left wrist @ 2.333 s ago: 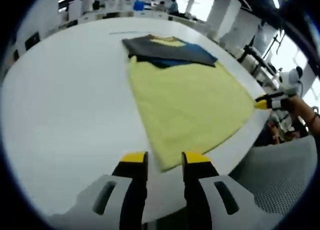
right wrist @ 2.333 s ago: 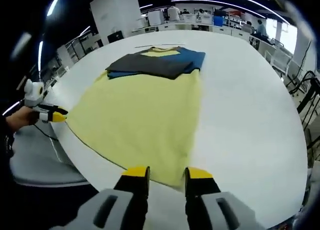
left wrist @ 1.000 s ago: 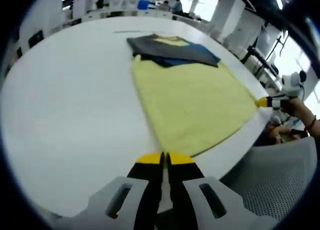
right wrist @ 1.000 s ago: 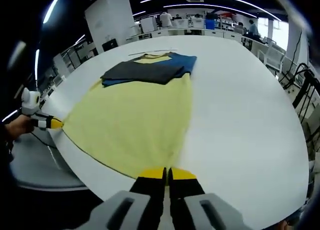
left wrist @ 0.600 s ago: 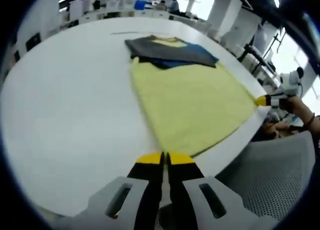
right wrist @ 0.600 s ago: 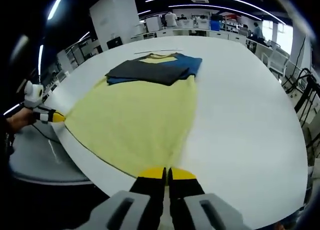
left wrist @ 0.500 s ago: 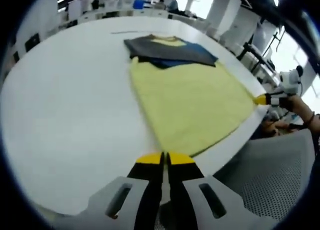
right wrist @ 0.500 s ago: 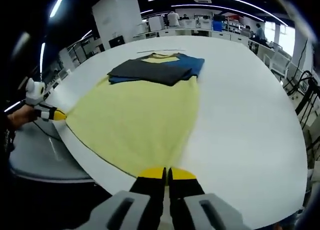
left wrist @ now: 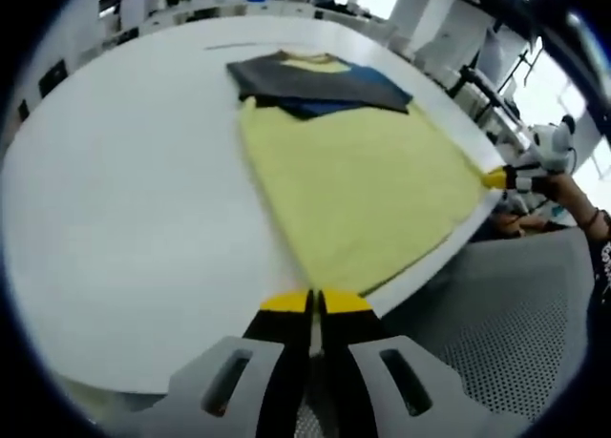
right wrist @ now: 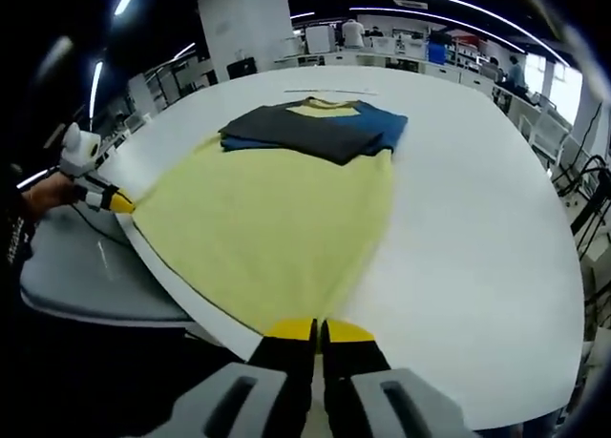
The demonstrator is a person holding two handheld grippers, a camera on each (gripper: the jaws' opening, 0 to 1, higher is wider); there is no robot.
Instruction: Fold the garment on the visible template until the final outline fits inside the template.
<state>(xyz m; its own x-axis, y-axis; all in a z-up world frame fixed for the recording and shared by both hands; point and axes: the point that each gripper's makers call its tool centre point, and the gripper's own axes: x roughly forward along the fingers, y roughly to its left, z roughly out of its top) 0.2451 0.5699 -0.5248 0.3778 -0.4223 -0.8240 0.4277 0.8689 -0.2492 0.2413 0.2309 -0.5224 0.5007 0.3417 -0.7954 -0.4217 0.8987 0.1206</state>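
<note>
Both tongs, left (left wrist: pixel 309 304) and right (right wrist: pixel 319 331), are pinched shut on neighbouring hem corners of the yellow cloth garment (left wrist: pixel 358 185). Its long axis runs straight ahead of them across the white desk (left wrist: pixel 124 180), toward the folded dark grey and blue sleeves (right wrist: pixel 315 128).

The corner of the yellow garment (left wrist: pixel 358 195) nearest the left gripper (left wrist: pixel 310 302) is hidden behind its closed jaws, so the cloth between them cannot be made out. In the right gripper view the same holds for the right gripper (right wrist: pixel 318 331), whose jaws cover the hem's near corner. Under the dark folded sleeves (right wrist: pixel 310 131) the garment's upper part is covered. No template outline can be told on the white bench (right wrist: pixel 477 228). The far room is blurred.
</note>
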